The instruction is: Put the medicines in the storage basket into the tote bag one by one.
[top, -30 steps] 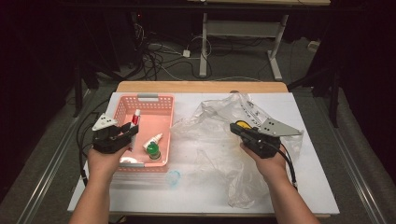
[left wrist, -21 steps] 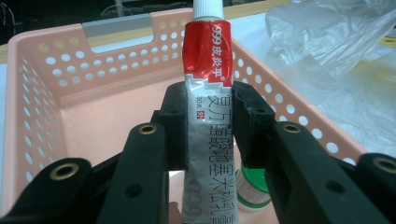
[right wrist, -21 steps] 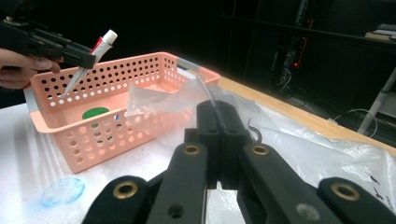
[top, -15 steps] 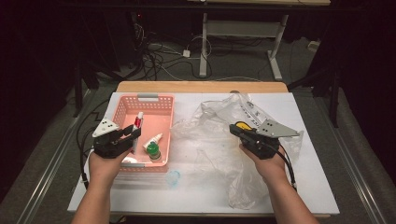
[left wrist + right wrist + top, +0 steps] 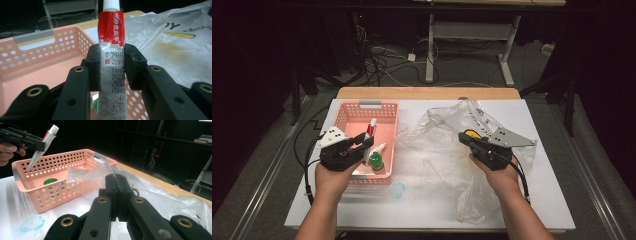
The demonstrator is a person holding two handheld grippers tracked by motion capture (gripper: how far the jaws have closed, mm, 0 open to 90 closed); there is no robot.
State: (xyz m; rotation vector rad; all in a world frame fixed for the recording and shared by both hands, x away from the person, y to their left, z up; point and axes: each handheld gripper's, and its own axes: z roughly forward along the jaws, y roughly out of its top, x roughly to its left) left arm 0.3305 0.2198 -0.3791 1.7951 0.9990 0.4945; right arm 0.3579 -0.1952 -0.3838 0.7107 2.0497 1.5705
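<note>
My left gripper (image 5: 362,141) is shut on a red and silver ointment tube (image 5: 111,60) with a white cap, held over the pink perforated basket (image 5: 346,114). The tube (image 5: 372,129) stands upright between the jaws, lifted clear of the basket floor; from the right gripper view the tube (image 5: 45,141) hangs tilted above the basket (image 5: 62,162). A green-capped bottle (image 5: 376,159) lies inside the basket. My right gripper (image 5: 465,138) is shut on the edge of a clear plastic bag (image 5: 447,150), and the film (image 5: 87,173) rises from between its jaws.
The white table (image 5: 422,205) carries a round blue smear (image 5: 397,190) in front of the basket. The bag has a yellow print (image 5: 178,35). A wooden strip (image 5: 427,92) runs along the far edge; beyond it are cables and desk legs on the dark floor.
My left hand has lifted the tube slightly and shifted it toward the right over the basket. The right hand and bag have stayed put.
</note>
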